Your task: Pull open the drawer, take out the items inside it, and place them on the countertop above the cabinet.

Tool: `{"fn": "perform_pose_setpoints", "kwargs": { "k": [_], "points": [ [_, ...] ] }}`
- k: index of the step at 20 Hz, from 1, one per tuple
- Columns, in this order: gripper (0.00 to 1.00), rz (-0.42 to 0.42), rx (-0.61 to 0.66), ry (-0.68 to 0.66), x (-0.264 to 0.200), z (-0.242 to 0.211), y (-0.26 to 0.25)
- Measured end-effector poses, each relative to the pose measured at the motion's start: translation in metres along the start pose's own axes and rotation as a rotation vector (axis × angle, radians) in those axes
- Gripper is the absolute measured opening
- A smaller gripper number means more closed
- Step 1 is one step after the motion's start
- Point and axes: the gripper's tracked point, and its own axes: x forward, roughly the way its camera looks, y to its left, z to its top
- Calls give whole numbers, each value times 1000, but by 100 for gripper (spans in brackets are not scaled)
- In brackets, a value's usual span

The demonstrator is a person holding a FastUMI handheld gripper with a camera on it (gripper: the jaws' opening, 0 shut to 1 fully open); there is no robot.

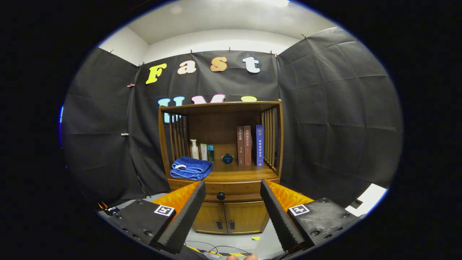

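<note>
A wooden cabinet (pixel 223 173) stands against the black booth wall, some way beyond my fingers. Its drawer (pixel 234 188) is closed, with a round dark knob (pixel 221 195) that sits between my fingertips in the view but well beyond them. The countertop (pixel 238 174) above the drawer carries a folded blue towel (pixel 191 168), bottles and books. My gripper (pixel 232 187) is open with nothing between its fingers. What lies inside the drawer is hidden.
On the countertop stand a white pump bottle (pixel 194 149), a teal bottle (pixel 211 153), a small dark lidded cup (pixel 227 158) and three upright books (pixel 250 146). Two closed doors (pixel 227 217) sit below the drawer. Cables (pixel 213 249) lie on the grey floor.
</note>
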Motion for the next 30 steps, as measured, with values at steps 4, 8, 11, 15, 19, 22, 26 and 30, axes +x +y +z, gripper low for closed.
{"fn": "perform_pose_setpoints", "kwargs": {
  "k": [4,8,11,15,19,22,26,30],
  "points": [
    [99,-3,2,7,11,-8,-3],
    [99,0,-8,13,38,-21,-4],
    [99,18,6,14,66,-35,5],
    [99,42,9,15,108,-64,21],
    [99,53,-3,55,156,-108,38],
    [99,64,36,101,192,-144,50],
    [99,52,31,182,237,-199,55],
    [99,33,-1,227,276,-238,57]
  ]
}}
